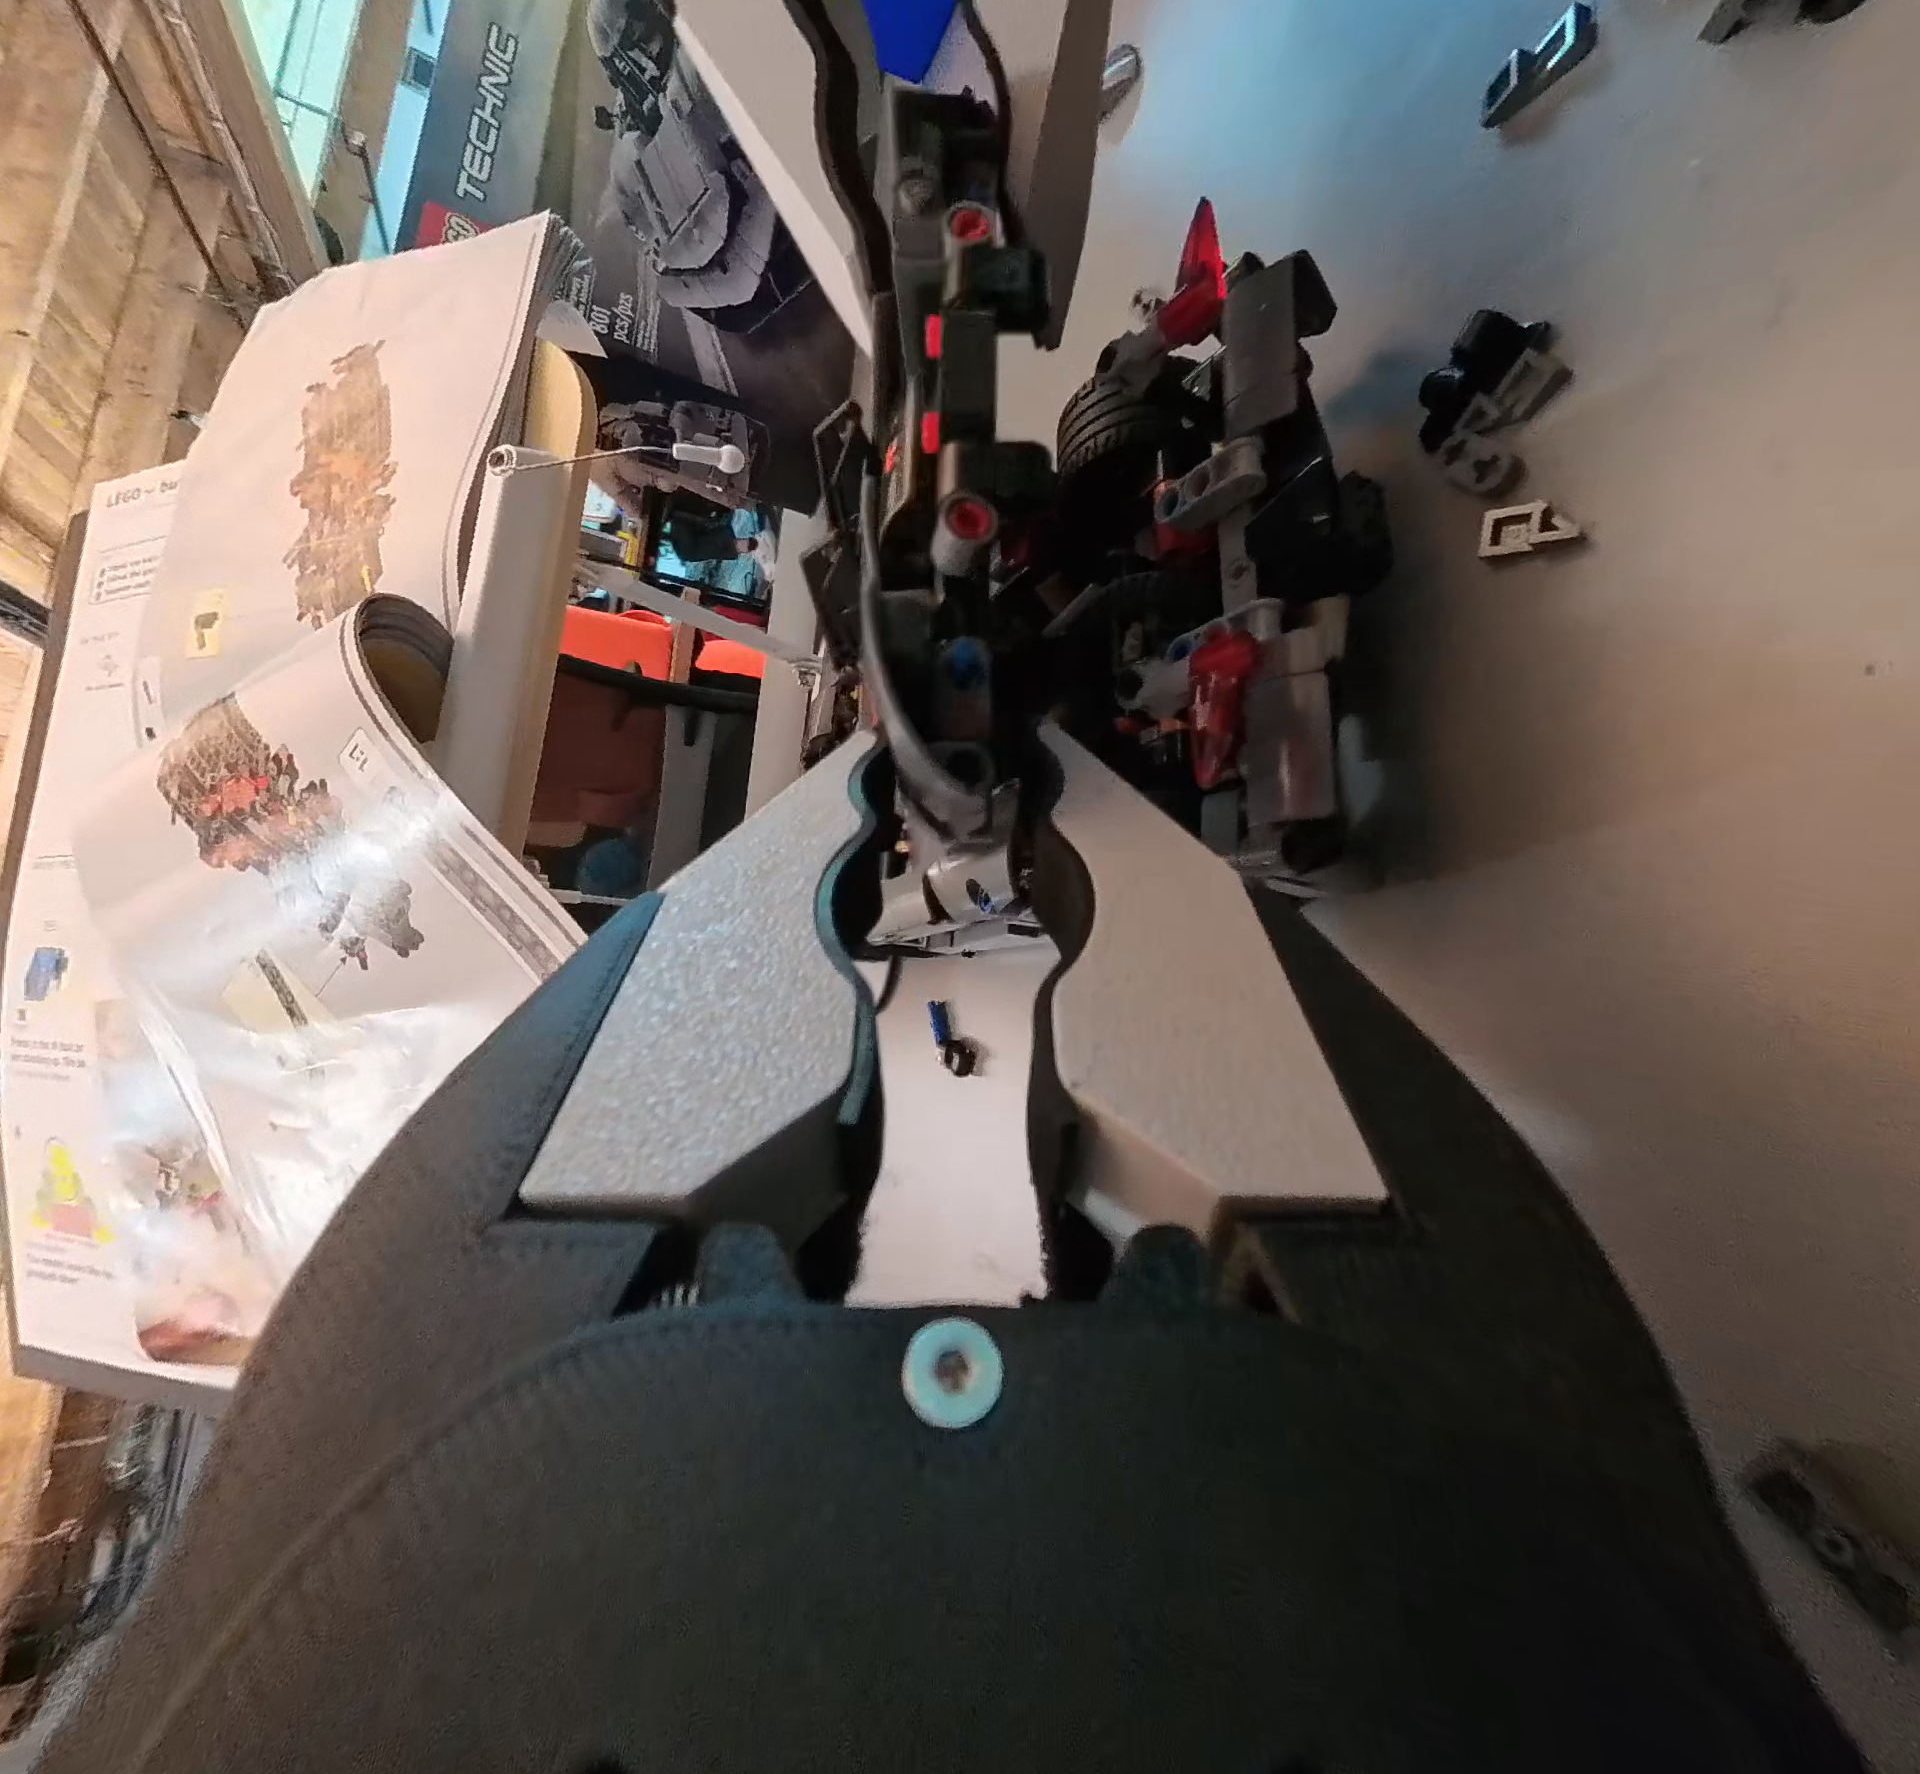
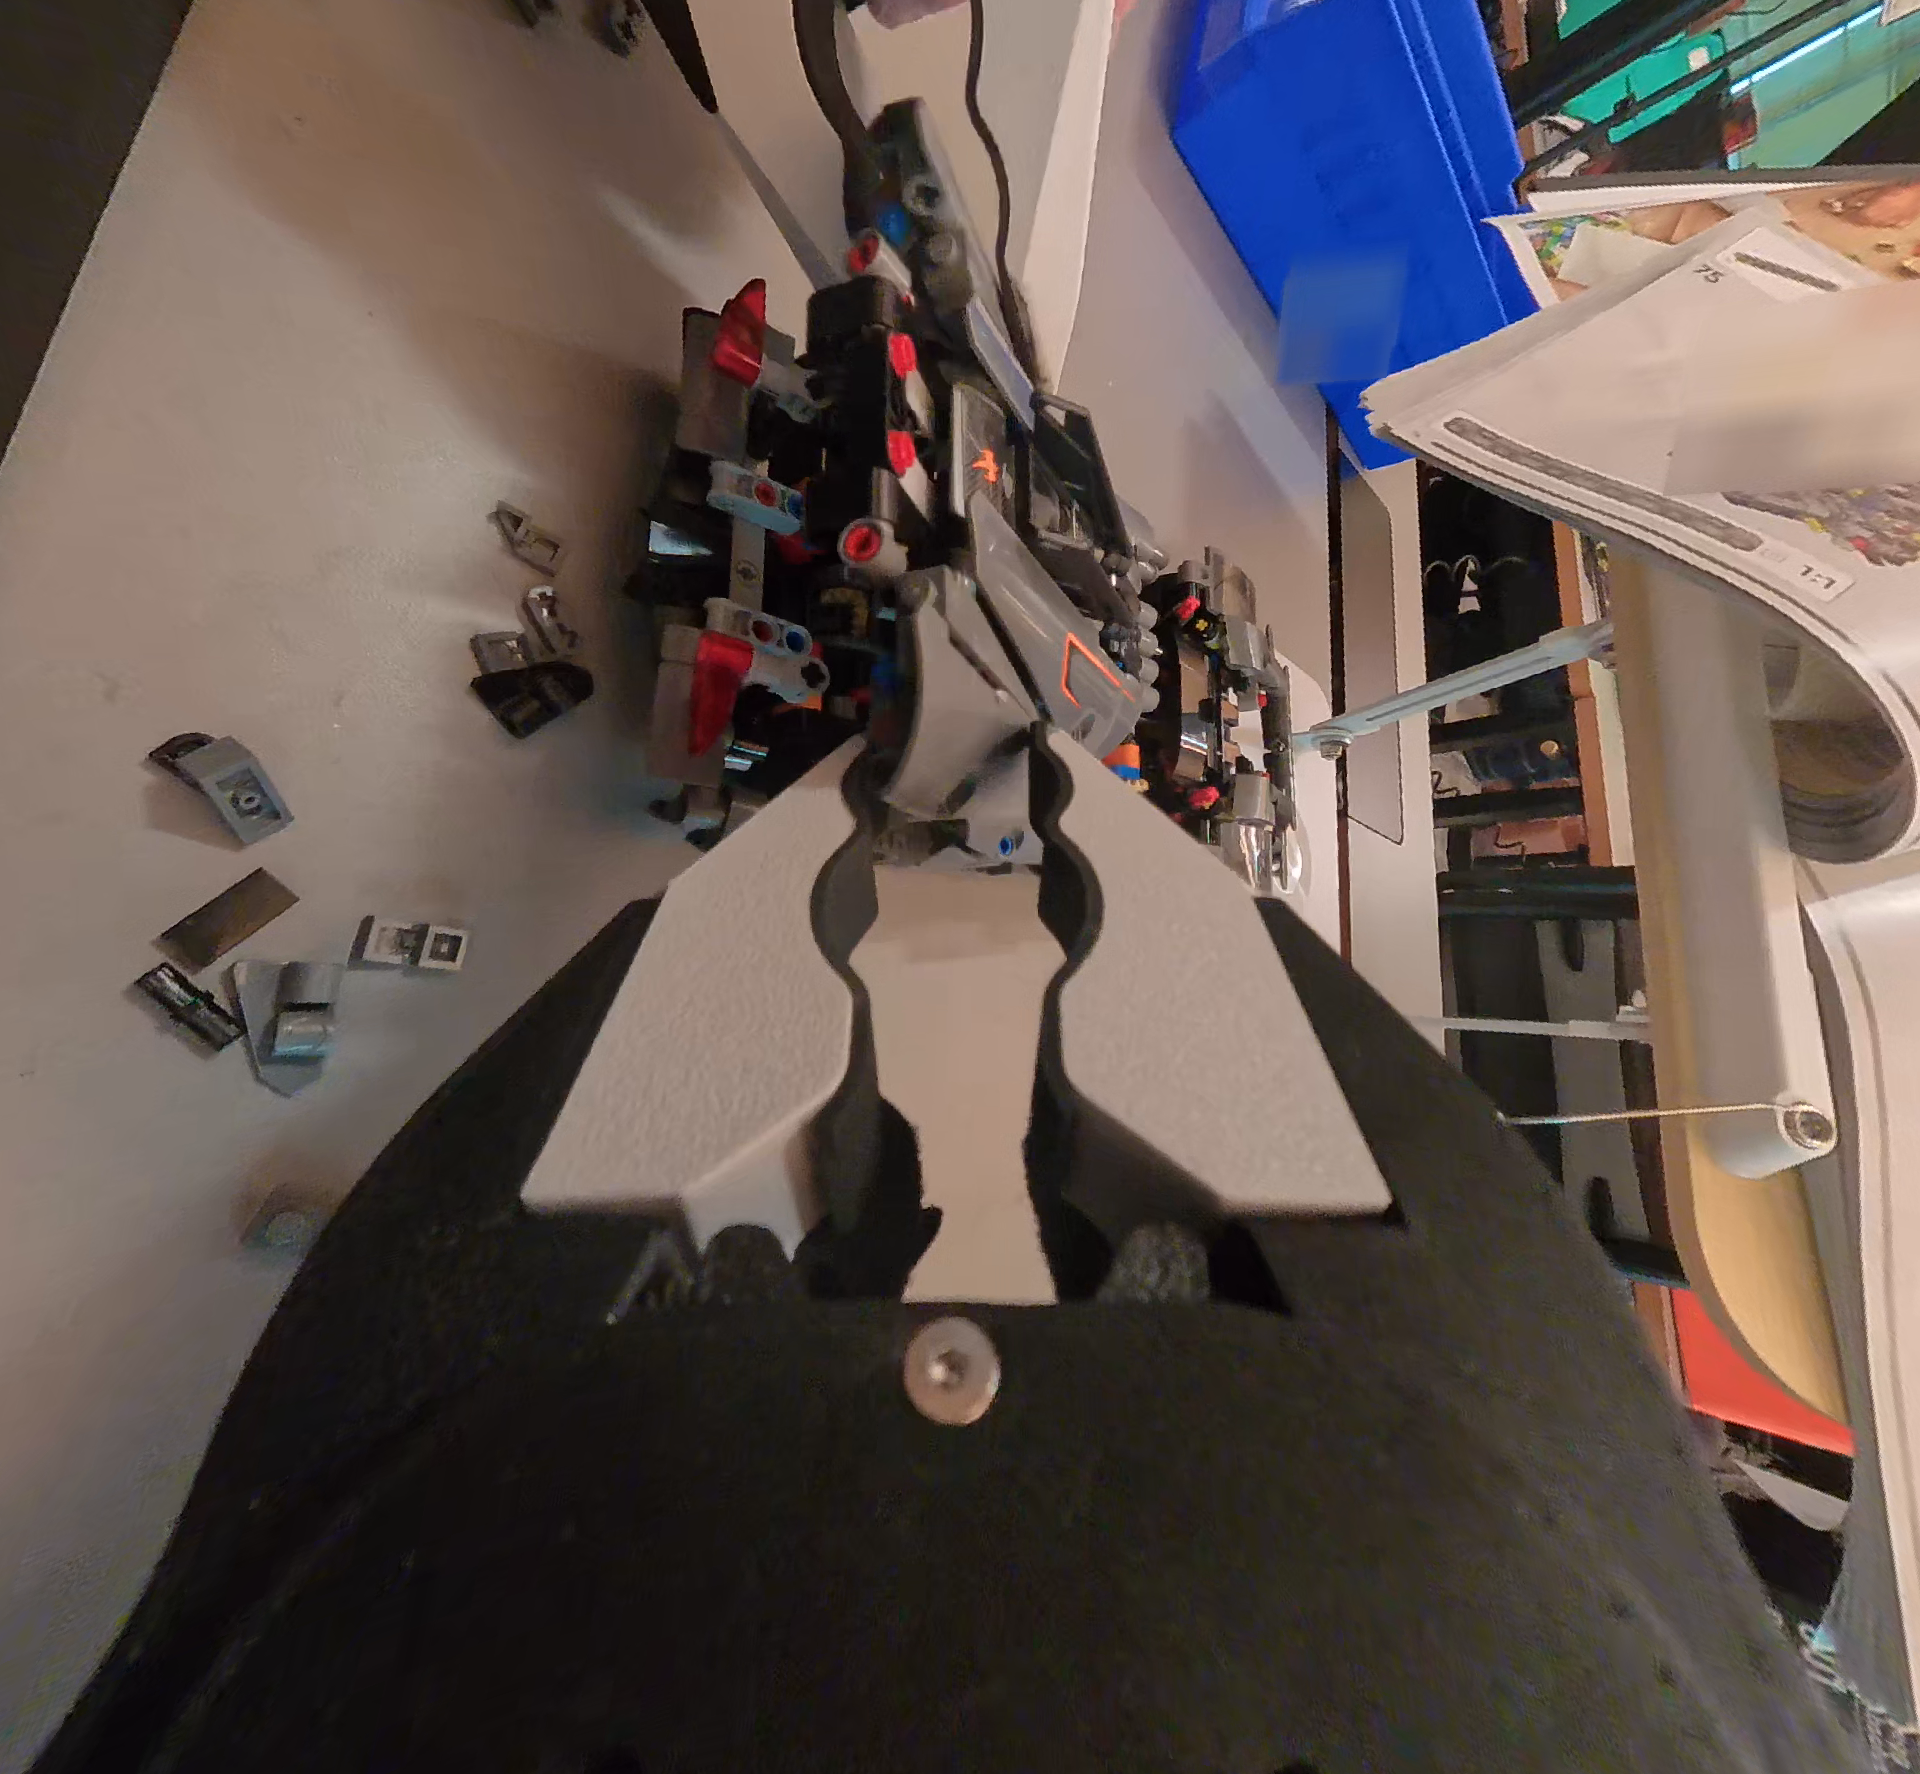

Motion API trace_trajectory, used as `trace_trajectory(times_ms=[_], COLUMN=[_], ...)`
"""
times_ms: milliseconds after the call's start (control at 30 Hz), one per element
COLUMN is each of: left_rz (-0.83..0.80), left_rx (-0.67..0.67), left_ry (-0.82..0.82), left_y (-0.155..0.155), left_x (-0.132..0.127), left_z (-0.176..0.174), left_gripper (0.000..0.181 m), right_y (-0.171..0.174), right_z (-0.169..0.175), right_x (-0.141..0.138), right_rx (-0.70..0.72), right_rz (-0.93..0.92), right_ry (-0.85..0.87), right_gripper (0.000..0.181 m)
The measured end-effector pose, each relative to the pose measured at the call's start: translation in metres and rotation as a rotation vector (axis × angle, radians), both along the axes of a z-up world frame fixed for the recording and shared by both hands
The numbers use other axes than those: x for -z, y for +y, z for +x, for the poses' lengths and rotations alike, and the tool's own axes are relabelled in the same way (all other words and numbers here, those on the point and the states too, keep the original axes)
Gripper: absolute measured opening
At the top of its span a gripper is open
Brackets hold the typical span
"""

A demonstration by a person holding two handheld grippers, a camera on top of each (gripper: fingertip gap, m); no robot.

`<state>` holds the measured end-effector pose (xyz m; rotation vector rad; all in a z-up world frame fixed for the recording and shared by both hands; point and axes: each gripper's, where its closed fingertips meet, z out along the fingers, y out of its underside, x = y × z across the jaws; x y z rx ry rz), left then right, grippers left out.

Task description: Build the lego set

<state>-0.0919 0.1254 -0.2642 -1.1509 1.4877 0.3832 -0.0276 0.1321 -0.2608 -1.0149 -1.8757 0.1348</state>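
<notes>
A long black-and-grey Lego panel assembly with red pins (image 1: 961, 394) (image 2: 1029, 644) is held between both grippers, against the top side of the partly built car model (image 1: 1247, 519) (image 2: 748, 581) on the white table (image 1: 1610, 789). My left gripper (image 1: 951, 789) is shut on one end of the assembly. My right gripper (image 2: 951, 779) is shut on the other, grey end. Each gripper also shows far off in the other's view: the right one in the left wrist view (image 1: 956, 311), the left one in the right wrist view (image 2: 935, 270).
Loose grey and black pieces lie on the table beside the car (image 1: 1496, 415) (image 2: 530, 654) (image 2: 281, 1007). A small blue pin (image 1: 940, 1018) lies under my left gripper. An open instruction booklet (image 1: 343, 498) (image 2: 1662, 436), the set's box (image 1: 644, 166) and a blue bin (image 2: 1340, 114) stand behind. Left tips to right tips: about 7 centimetres.
</notes>
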Motion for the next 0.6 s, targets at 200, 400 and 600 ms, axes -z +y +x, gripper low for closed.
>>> trace_trajectory(times_ms=[200, 400, 600], left_rz=[-0.023, 0.015, -0.03], left_rx=[-0.022, -0.03, -0.063], left_ry=[-0.002, 0.039, -0.018], left_y=[0.003, 0.001, 0.0], left_x=[0.003, 0.004, -0.002], left_z=[-0.006, -0.008, -0.02], left_gripper=[0.021, 0.019, 0.022], right_y=[0.004, 0.0, 0.002], right_z=[0.004, 0.006, 0.013], right_x=[0.003, 0.0, 0.002], right_rx=[0.018, -0.001, 0.021], right_rz=[-0.05, -0.105, -0.213], right_ry=[0.0, 0.028, 0.035], right_gripper=[0.026, 0.025, 0.026])
